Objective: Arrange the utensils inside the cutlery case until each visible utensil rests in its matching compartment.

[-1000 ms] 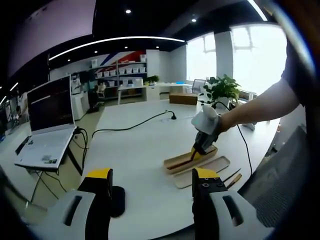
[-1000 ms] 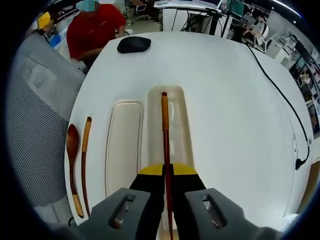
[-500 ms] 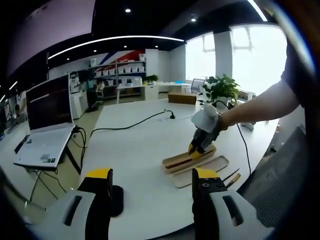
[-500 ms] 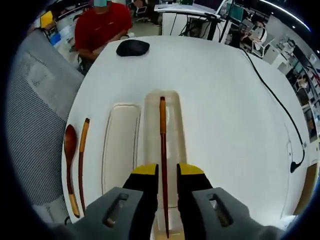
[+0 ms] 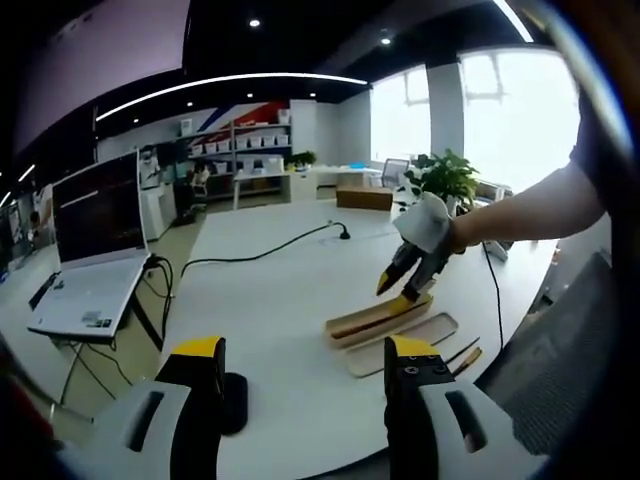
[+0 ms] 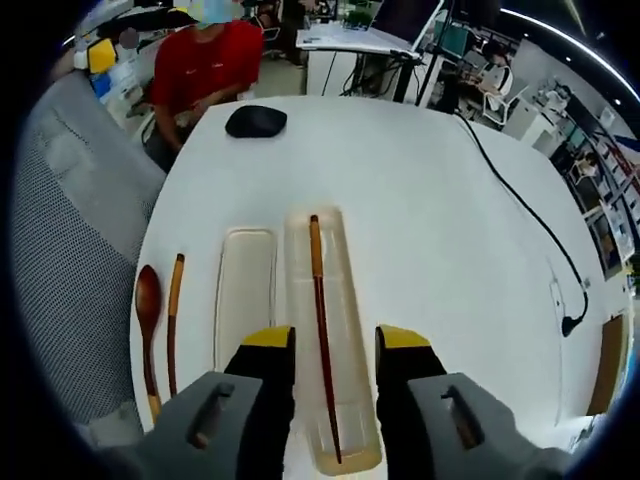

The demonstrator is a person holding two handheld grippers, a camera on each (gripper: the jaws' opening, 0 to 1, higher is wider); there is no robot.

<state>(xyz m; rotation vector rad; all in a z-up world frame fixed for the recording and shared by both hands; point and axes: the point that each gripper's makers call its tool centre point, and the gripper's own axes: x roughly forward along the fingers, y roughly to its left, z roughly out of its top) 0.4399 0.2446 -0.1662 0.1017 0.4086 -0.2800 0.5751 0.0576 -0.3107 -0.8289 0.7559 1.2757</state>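
A: While the right gripper [image 6: 329,345] is hanging above the cutlery case [image 6: 345,420] with its jaws spread and nothing between them, one chopstick [image 6: 322,320] is lying lengthwise inside that long compartment, and the flat lid-like tray [image 6: 246,300] is sitting just beside it.

B: And the rest are waiting out on the white table [image 6: 420,200]: a second chopstick [image 6: 173,320] and a wooden spoon [image 6: 147,320], side by side near the table's edge, apart from the tray.

A: So the step in hand is looking like a reach for that second chopstick. It is thin and lying flat, so the jaws are needing to come down squarely across it, near the middle, so it is not tipping when raised.

B: Keeping it level and in line with the case is also helping it settle next to its partner instead of crossing it.

A: The left gripper [image 5: 305,355] is idling with its jaws open too, a black mouse [image 5: 236,400] resting just by one of them, well apart from the case [image 5: 375,318]
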